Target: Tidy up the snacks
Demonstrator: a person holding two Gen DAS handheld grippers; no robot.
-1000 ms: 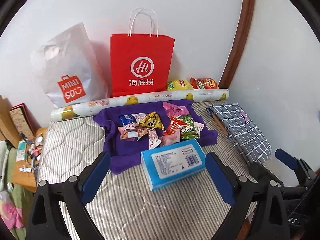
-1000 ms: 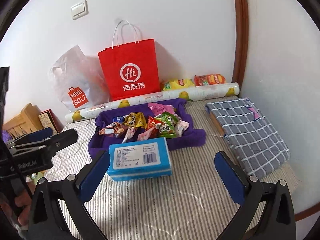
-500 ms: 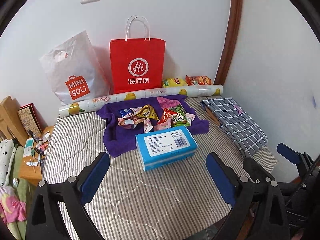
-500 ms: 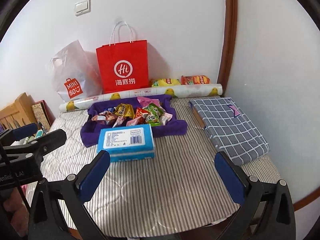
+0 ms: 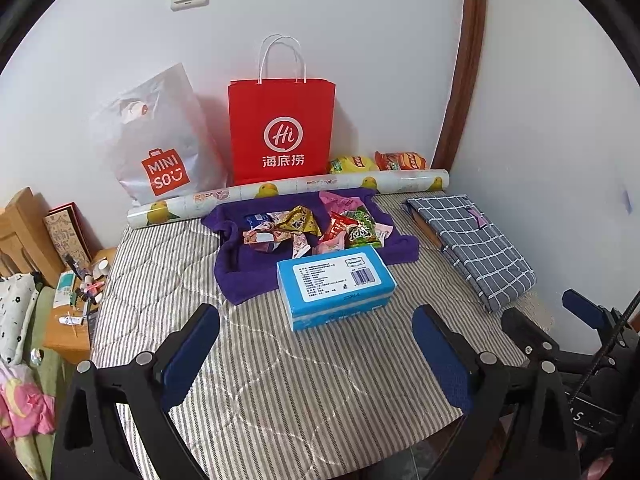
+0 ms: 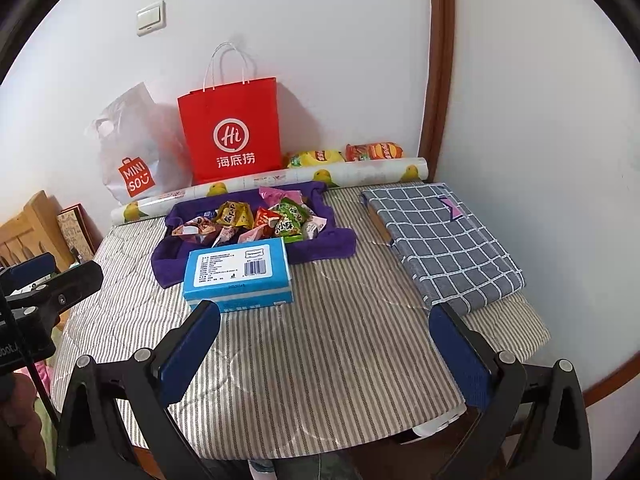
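Nearest to us, our left gripper (image 5: 316, 344) and right gripper (image 6: 326, 344) both hang over the striped quilted cover (image 5: 280, 380) with their blue pads spread wide and nothing between them. In the right wrist view the left gripper enters at the left edge, mostly cut off, and a bit of our hand (image 6: 18, 408) below it is too dark to make out.

Just beyond the fingers lies a blue tissue box (image 5: 335, 286), label up; its print is too small for us to read. It overlaps the near edge of a purple cloth (image 5: 236, 276) and hides part of it. On that cloth sit the snacks (image 5: 316, 228), a loose heap of small crinkled packets in yellow, red, green and pink, overlapping so we cannot count them.

To the right lies a folded grey checked fabric (image 6: 444, 240). Further back a printed paper roll (image 5: 288, 192) runs across, partly hiding two chip bags (image 5: 376, 162). Against the wall stand a red paper bag (image 5: 282, 128) and a white plastic bag (image 5: 160, 136).
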